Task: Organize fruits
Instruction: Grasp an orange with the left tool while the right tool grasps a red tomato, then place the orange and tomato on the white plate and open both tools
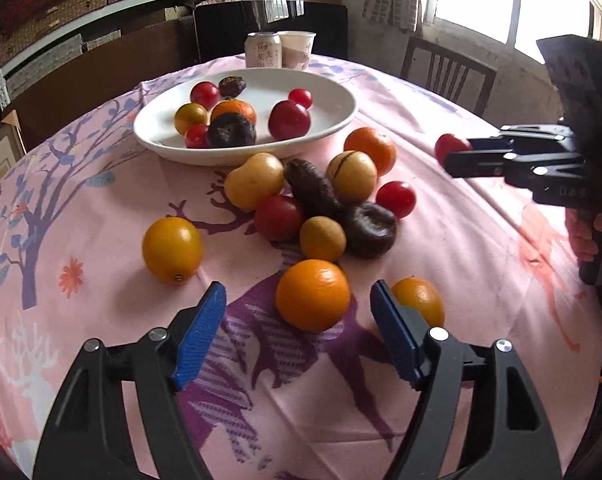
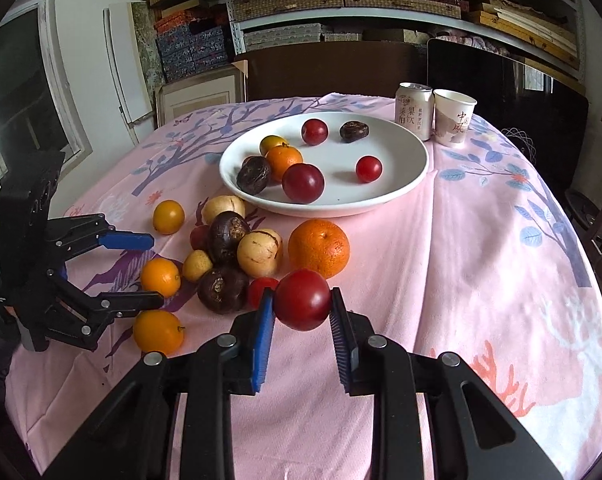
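Jaws hide red fruit [image 2: 303, 300] sides; rest visible.

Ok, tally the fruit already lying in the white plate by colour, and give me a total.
Red fruit: 4
Dark brown fruit: 2
Orange fruit: 1
Yellow-orange fruit: 1
Total in the white plate: 8
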Demonstrator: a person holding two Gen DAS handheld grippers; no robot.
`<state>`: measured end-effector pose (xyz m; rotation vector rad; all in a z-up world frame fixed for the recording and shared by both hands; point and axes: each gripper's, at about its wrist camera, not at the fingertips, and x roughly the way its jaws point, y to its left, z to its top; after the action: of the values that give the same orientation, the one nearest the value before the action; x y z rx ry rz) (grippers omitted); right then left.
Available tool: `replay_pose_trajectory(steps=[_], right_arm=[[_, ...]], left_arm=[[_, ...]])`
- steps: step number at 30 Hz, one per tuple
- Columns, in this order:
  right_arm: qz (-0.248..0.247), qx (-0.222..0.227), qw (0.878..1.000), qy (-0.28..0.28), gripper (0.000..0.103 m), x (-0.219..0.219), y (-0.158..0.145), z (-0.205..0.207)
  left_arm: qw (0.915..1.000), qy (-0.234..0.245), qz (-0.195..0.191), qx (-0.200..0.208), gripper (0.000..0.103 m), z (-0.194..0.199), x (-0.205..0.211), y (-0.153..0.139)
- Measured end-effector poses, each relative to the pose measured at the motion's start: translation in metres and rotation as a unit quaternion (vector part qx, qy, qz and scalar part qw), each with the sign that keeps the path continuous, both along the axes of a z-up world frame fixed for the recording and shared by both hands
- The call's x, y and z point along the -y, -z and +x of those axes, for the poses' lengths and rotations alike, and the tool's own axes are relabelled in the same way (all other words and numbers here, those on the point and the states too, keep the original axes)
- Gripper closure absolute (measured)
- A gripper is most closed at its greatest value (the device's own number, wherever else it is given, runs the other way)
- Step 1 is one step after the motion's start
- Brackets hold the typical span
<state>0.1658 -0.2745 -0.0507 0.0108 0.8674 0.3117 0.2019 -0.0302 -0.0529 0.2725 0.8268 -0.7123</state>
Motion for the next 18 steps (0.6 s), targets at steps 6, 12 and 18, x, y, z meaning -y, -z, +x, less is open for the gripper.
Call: replay_pose_trajectory(steps=[6, 12, 18], right_arm=[[0.010, -0.008, 1.000, 0.007, 0.075, 0.004, 0.003, 0.001], [0.012, -0.004, 1.000, 0.009, 0.075, 0.008, -0.001, -0.002], [0.017, 0.010, 1.000, 0.023, 0.075, 0.016, -0.014, -0.002]], left_arm=[[0.9980, 0.045, 0.010, 0.045, 0.069, -0.020, 0.023, -0.007], [0.9988, 0.031, 0.016, 0.035, 0.069, -0.023, 0.013, -0.008], [0.9980, -0.018, -0.010, 0.059, 0.069, -0.016, -0.014, -0.039]])
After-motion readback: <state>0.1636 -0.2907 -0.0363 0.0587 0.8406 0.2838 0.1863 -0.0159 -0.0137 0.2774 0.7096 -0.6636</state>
